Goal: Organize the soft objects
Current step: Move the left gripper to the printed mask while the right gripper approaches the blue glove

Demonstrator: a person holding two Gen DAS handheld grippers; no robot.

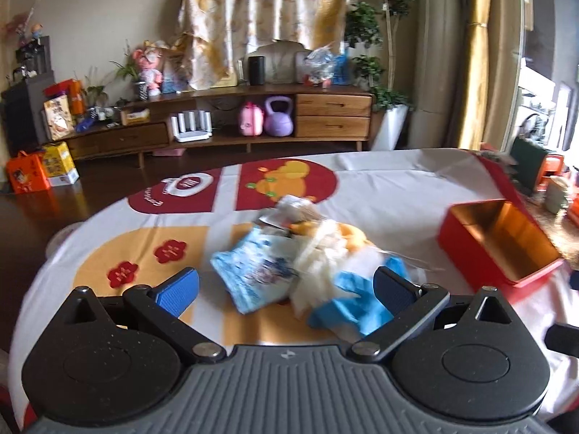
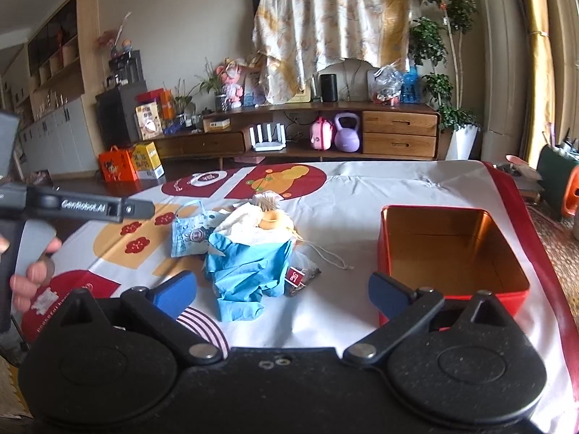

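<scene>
Left wrist view: left gripper [image 1: 286, 285] jaws spread wide and empty over a blurred heap of soft things at centre frame, crumpled blue glove [image 1: 356, 302], pale blue printed pouch [image 1: 253, 271], open red tin box [image 1: 501, 240] at right; right wrist view: right gripper [image 2: 282, 291] jaws wide apart, empty, a small red-tagged sachet [image 2: 302, 278] and a hand [image 2: 30, 271] at left edge seen only here, heap lying on the printed tablecloth [image 2: 362, 188] left of the box.

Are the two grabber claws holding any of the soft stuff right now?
No. The left gripper and right gripper are both open and empty; the pile of soft things lies on the table.
</scene>
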